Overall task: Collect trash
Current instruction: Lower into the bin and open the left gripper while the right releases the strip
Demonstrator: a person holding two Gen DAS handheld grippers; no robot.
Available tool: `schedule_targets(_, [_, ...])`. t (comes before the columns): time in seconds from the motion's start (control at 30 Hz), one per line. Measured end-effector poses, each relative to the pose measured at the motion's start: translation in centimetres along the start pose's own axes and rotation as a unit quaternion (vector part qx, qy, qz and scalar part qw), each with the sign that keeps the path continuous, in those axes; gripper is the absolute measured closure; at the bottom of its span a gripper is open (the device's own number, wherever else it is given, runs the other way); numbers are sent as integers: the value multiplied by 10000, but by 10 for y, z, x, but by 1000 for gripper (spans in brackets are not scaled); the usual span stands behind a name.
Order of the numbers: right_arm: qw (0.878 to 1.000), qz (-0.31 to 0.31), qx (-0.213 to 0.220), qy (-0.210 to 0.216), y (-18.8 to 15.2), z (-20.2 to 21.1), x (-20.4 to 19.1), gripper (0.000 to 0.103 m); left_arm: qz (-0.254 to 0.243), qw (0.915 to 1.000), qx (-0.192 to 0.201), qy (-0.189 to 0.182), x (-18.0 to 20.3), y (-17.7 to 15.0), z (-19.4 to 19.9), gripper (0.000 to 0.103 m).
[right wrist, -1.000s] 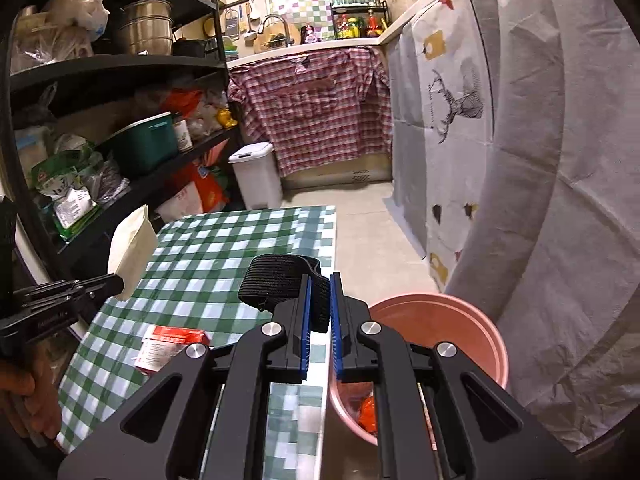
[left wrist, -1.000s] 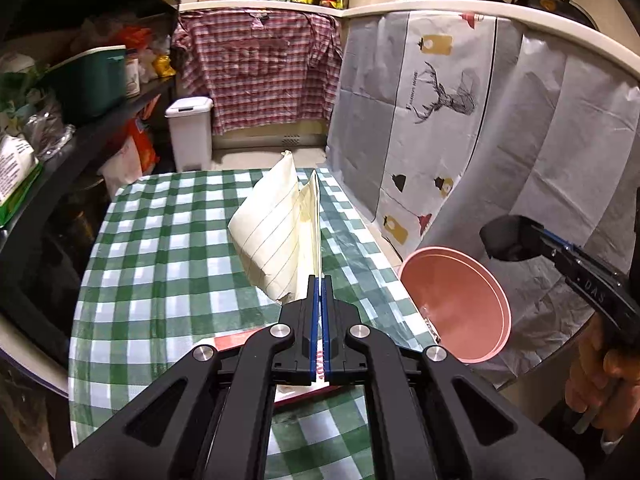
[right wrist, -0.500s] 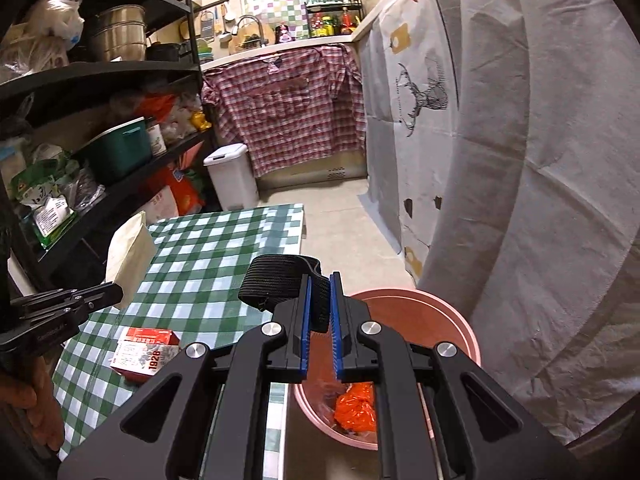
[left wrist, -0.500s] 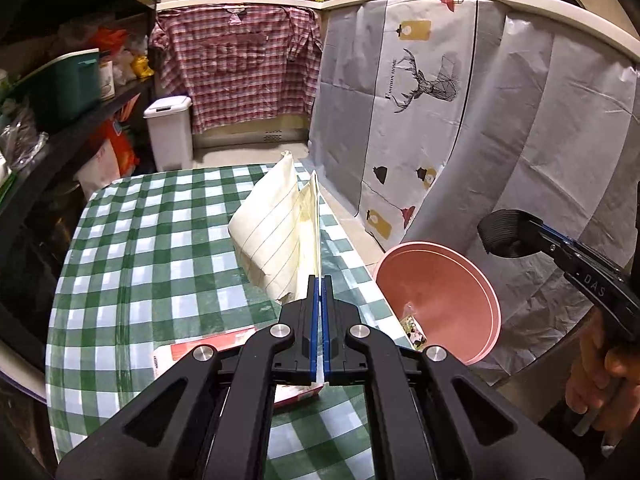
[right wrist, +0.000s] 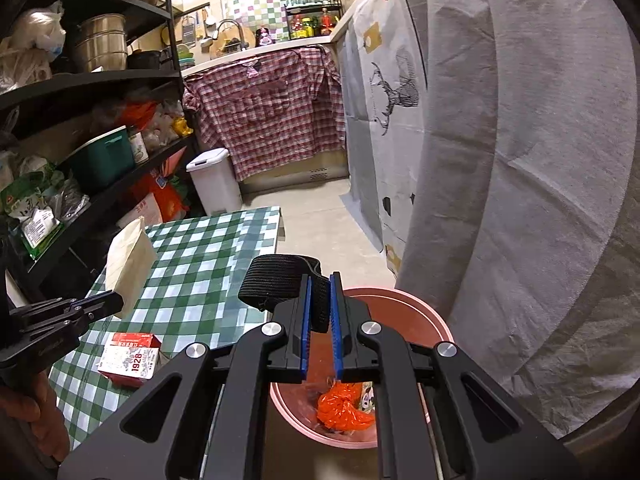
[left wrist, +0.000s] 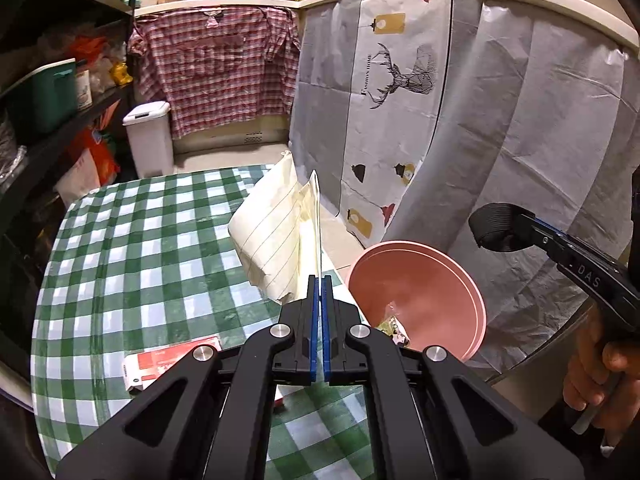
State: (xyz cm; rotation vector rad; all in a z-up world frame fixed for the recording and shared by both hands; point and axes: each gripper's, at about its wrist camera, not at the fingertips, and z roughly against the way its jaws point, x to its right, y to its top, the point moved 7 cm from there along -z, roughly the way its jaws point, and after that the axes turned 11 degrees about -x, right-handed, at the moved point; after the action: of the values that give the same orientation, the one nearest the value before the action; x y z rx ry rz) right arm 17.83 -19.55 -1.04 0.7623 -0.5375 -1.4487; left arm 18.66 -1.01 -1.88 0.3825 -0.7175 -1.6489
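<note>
My left gripper (left wrist: 320,280) is shut on a cream lined paper (left wrist: 272,236) and holds it upright above the green checked table (left wrist: 120,248); the paper also shows in the right wrist view (right wrist: 128,260). My right gripper (right wrist: 319,280) is shut on a black ribbed band (right wrist: 280,280) and holds it over the pink bucket (right wrist: 416,308). The bucket (left wrist: 440,280) stands on the floor at the table's right edge and holds an orange wrapper (right wrist: 344,404) and other scraps. A red-and-white carton (right wrist: 128,360) lies on the table near its front edge.
A black shelf rack (right wrist: 100,80) full of pots and packets runs along the left. A white pedal bin (right wrist: 212,184) stands beyond the table. A grey printed cloth (left wrist: 460,120) covers the counter on the right, close behind the bucket.
My right gripper has moved forward and right with the band, so it now hangs over the bucket's mouth. My left gripper has shifted slightly towards the bucket with the paper.
</note>
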Motion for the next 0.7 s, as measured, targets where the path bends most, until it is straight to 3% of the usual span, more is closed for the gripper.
schedule_targets(0.7, [9998,-147,-91,-131,0,-7,13,94,-238,9995,-158,-94,23,0,-23,102])
